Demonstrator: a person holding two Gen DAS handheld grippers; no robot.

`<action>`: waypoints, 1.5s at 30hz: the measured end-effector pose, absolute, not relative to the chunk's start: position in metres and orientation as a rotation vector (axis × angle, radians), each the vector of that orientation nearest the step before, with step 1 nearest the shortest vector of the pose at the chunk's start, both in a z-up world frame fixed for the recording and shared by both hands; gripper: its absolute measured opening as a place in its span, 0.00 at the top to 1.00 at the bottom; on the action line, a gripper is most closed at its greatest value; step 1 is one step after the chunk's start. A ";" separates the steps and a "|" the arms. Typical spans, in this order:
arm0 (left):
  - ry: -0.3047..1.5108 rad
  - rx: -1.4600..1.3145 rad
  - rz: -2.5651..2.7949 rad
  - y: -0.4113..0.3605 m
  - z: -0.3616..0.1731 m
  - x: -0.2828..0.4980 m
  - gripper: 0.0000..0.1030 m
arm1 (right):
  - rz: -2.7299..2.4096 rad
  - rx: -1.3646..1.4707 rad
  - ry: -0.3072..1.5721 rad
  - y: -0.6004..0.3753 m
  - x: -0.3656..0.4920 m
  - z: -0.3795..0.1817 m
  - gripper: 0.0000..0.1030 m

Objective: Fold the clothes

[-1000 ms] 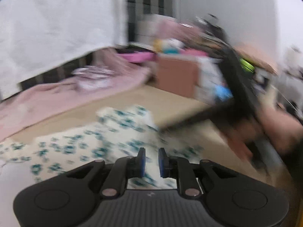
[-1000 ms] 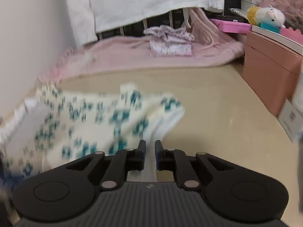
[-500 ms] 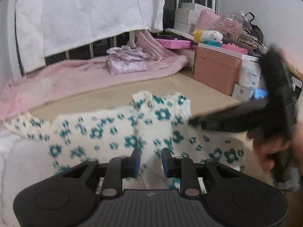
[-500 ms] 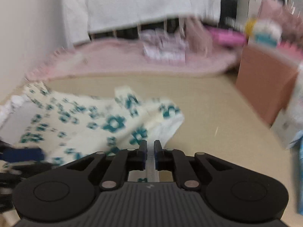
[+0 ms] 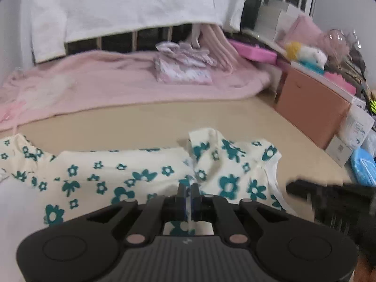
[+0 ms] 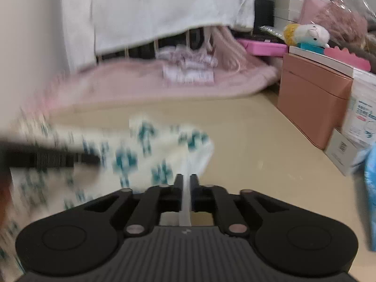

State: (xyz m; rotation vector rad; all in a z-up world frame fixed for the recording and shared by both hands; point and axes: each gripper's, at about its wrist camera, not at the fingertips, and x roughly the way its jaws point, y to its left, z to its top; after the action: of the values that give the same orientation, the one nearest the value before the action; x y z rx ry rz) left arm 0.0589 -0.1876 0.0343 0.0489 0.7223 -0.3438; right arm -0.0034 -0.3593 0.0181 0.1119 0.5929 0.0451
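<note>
A cream garment with teal flowers [image 5: 131,171] lies spread across the beige surface [image 5: 152,122]. My left gripper [image 5: 188,188] is shut on a fold of it near its middle. In the right wrist view the same garment [image 6: 131,155] is blurred, and a white strip of its right edge runs between the jaws of my right gripper [image 6: 186,178]; these jaws are opening while still pinching the strip. Each gripper shows in the other's view: the right gripper [image 5: 291,188] beside the garment's right edge, the left gripper [image 6: 94,158] over the cloth.
A pink blanket [image 5: 105,82] with a folded pile of clothes [image 5: 183,68] lies behind the garment. A white sheet [image 5: 131,4] hangs over rails at the back. A pink-brown box [image 5: 312,103], white cartons and a blue packet [image 5: 363,166] line the right side.
My left gripper has swung over the garment and closed its jaws on the cloth. The right gripper stays at the garment's right edge, its gap slightly wider.
</note>
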 end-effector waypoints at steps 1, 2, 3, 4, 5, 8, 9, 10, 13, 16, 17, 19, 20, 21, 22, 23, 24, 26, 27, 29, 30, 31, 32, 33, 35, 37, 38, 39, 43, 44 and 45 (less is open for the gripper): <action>0.721 0.076 -0.347 -0.190 0.032 0.057 0.90 | 0.059 0.115 0.615 -0.360 0.007 0.016 0.83; 0.720 0.097 -0.347 -0.192 0.030 0.055 0.90 | 0.073 0.117 0.640 -0.360 0.018 0.014 0.74; 0.720 0.115 -0.346 -0.193 0.028 0.054 0.90 | 0.087 0.119 0.664 -0.360 0.030 0.012 0.74; 0.723 0.122 -0.343 -0.193 0.026 0.052 0.90 | 0.101 0.121 0.688 -0.360 0.041 0.009 0.82; 0.724 0.128 -0.340 -0.193 0.024 0.051 0.90 | 0.116 0.123 0.713 -0.360 0.052 0.007 0.97; 0.703 0.154 -0.333 -0.195 0.022 0.047 0.90 | 0.065 0.100 0.698 -0.358 0.049 0.005 0.98; 0.701 0.160 -0.330 -0.197 0.021 0.048 0.90 | 0.044 0.118 0.691 -0.359 0.046 0.006 0.97; 0.701 0.159 -0.327 -0.198 0.021 0.049 0.90 | 0.030 0.126 0.677 -0.360 0.041 0.007 0.97; 0.711 0.126 -0.321 -0.193 0.028 0.050 0.89 | 0.017 0.121 0.682 -0.359 0.034 0.005 0.92; 0.650 0.051 -0.362 -0.166 0.059 0.026 0.89 | 0.006 0.104 0.643 -0.356 0.011 0.017 0.92; 0.606 0.037 -0.391 -0.152 0.073 0.010 0.88 | 0.024 0.090 0.612 -0.353 -0.003 0.025 0.92; 0.537 0.028 -0.412 -0.121 0.092 -0.022 0.73 | 0.086 0.065 0.608 -0.347 -0.033 0.032 0.92; 0.529 0.031 -0.408 -0.111 0.094 -0.032 0.71 | 0.108 0.052 0.626 -0.344 -0.044 0.029 0.92; 0.521 0.035 -0.404 -0.102 0.096 -0.042 0.71 | 0.131 0.039 0.646 -0.341 -0.054 0.026 0.92; 0.518 0.040 -0.400 -0.093 0.096 -0.052 0.71 | 0.140 0.014 0.669 -0.337 -0.061 0.020 0.92; 0.528 0.049 -0.395 -0.090 0.093 -0.059 0.71 | 0.136 -0.013 0.676 -0.335 -0.068 0.015 0.92; 0.532 0.059 -0.395 -0.090 0.089 -0.064 0.71 | 0.132 -0.041 0.684 -0.332 -0.074 0.011 0.92; 0.518 0.107 -0.428 -0.104 0.089 -0.066 0.71 | 0.123 -0.016 0.636 -0.339 -0.082 0.016 0.84; 0.510 0.137 -0.449 -0.113 0.090 -0.066 0.71 | 0.111 0.006 0.616 -0.344 -0.083 0.019 0.75; 0.495 0.202 -0.492 -0.133 0.092 -0.064 0.68 | 0.080 0.036 0.590 -0.353 -0.083 0.024 0.73; 0.494 0.251 -0.519 -0.146 0.092 -0.059 0.62 | 0.070 0.051 0.605 -0.358 -0.081 0.024 0.72; 0.496 0.293 -0.538 -0.157 0.090 -0.053 0.60 | 0.088 0.077 0.611 -0.362 -0.082 0.023 0.72; 0.503 0.317 -0.534 -0.166 0.087 -0.048 0.61 | 0.108 0.103 0.617 -0.366 -0.083 0.023 0.70; 0.510 0.335 -0.530 -0.173 0.083 -0.044 0.61 | 0.148 0.158 0.613 -0.372 -0.078 0.023 0.65; 0.532 0.301 -0.522 -0.174 0.074 -0.043 0.62 | 0.230 0.271 0.601 -0.384 -0.066 0.024 0.59; 0.563 0.274 -0.510 -0.167 0.063 -0.045 0.62 | 0.256 0.376 0.685 -0.397 -0.033 0.015 0.68; 0.580 0.267 -0.502 -0.163 0.057 -0.046 0.62 | 0.264 0.372 0.701 -0.397 -0.020 0.015 0.91; 0.597 0.260 -0.494 -0.158 0.051 -0.048 0.62 | 0.273 0.366 0.717 -0.398 -0.008 0.015 0.90; 0.655 0.248 -0.455 -0.144 0.039 -0.052 0.65 | 0.199 0.305 0.580 -0.392 0.022 0.042 0.89; 0.645 0.244 -0.463 -0.145 0.042 -0.053 0.65 | 0.123 0.259 0.581 -0.388 0.034 0.039 0.85; 0.636 0.241 -0.472 -0.145 0.045 -0.054 0.64 | 0.075 0.210 0.619 -0.384 0.046 0.032 0.84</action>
State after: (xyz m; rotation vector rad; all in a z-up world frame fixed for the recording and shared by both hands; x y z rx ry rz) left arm -0.0541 -0.1450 0.0451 0.2408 0.6356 -0.4715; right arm 0.0462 -0.3839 0.0315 0.2097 0.6192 0.0754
